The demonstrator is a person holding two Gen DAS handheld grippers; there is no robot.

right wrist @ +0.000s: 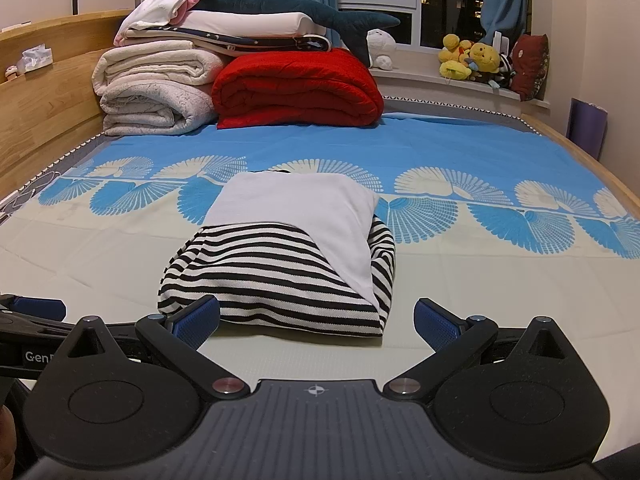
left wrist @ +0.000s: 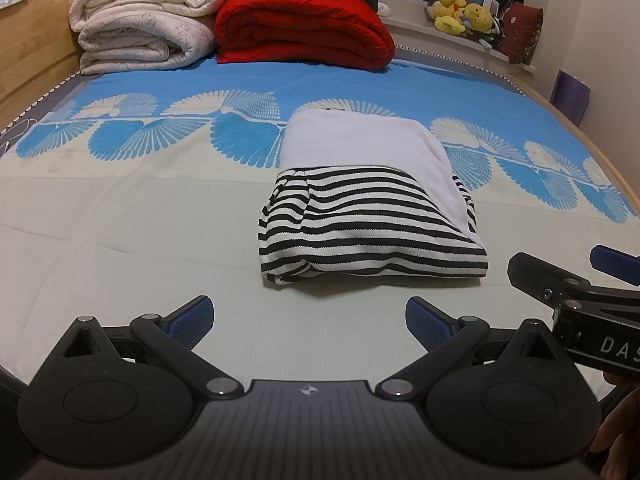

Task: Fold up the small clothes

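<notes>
A small garment, white with black-and-white striped parts point(left wrist: 368, 216), lies folded into a compact bundle on the bed sheet point(left wrist: 120, 208). It also shows in the right wrist view point(right wrist: 280, 268). My left gripper point(left wrist: 310, 320) is open and empty, just short of the bundle's near edge and a little to its left. My right gripper point(right wrist: 318, 322) is open and empty, right at the bundle's near edge. The right gripper's body shows at the right edge of the left wrist view point(left wrist: 576, 292). The left gripper's body shows at the left edge of the right wrist view point(right wrist: 32, 316).
Folded cream blankets point(right wrist: 156, 88) and a red blanket point(right wrist: 296, 88) are stacked at the bed's far end, with a plush shark point(right wrist: 288, 4) on top. A wooden headboard point(right wrist: 40, 88) runs along the left. Plush toys point(right wrist: 476, 60) sit on the windowsill.
</notes>
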